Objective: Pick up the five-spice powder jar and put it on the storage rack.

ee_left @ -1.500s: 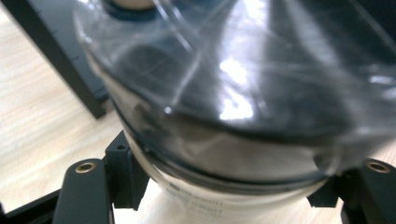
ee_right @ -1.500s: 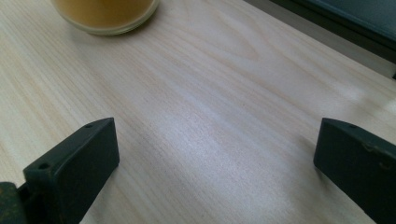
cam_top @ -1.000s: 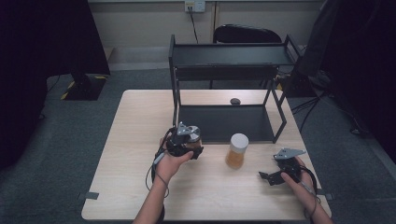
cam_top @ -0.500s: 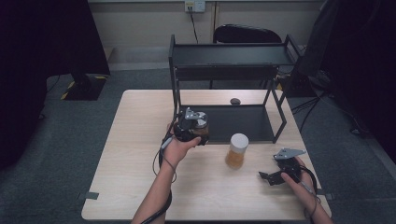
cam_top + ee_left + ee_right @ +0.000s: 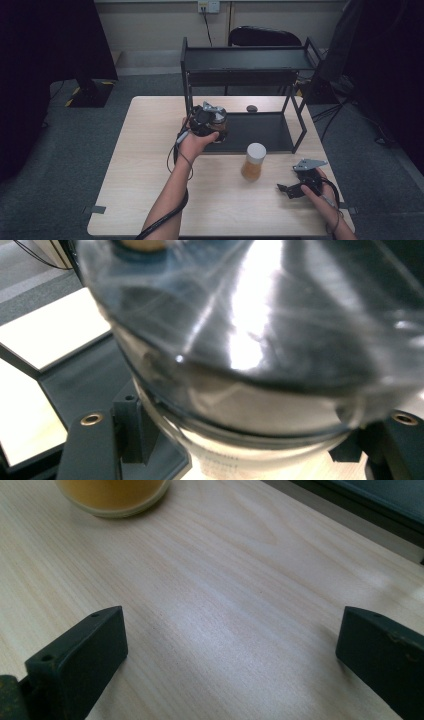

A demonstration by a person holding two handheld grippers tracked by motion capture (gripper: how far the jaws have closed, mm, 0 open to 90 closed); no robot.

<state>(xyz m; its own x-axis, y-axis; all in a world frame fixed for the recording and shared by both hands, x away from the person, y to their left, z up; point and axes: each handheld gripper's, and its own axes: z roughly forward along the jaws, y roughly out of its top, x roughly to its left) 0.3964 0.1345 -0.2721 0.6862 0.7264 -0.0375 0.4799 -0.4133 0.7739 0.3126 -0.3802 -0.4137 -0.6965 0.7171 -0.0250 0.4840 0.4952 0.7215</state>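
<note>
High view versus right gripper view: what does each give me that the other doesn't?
High view alone: the left gripper holding a dark-lidded jar at the front edge of the black rack, with a small dark object behind. Right gripper view alone: the right gripper jaws spread wide with bare wood between them. Both: the orange jar standing on the table.

The high view looks forward and down on the table. Both gripper views sit very close, sharing the shelf at twelve o'clock.
</note>
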